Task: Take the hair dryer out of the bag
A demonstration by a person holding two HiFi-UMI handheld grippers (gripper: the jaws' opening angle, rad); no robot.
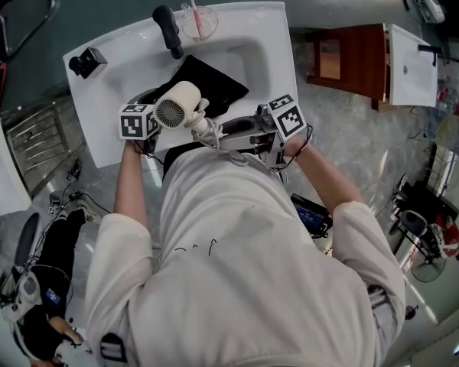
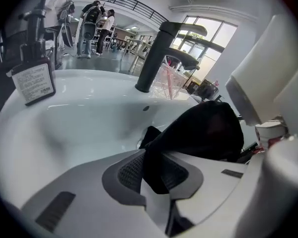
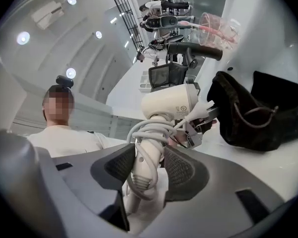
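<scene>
- Hair dryer (image 3: 169,103) is out of the bag (image 1: 206,86) and held up over the near edge of the sink (image 1: 271,44), just in front of the bag.
- Right gripper (image 3: 148,170) is clamped on the dryer's handle, and loops of the wound cord (image 3: 141,133) sit under its pads.
- Left gripper (image 2: 156,175) is pinched on a fold of the black bag, pinning it in the basin.
- Slipping looks like the main risk: the pads bear partly on round cord rather than bare handle, and the heavy head could twist the dryer in the grip.
- Snagging is a second risk: if the cord loosens, the plug (image 3: 208,108) could catch the bag's drawstring (image 3: 253,115) close by.
- Only the right gripper view shows the cord under the pads and the drawstring.
- Only the left gripper view shows cloth between that gripper's pads, with the black tap (image 2: 156,58) and a labelled bottle (image 2: 32,78) behind.
- Only the head view shows the dryer's head between the two marker cubes and the bag slumped in the basin.
</scene>
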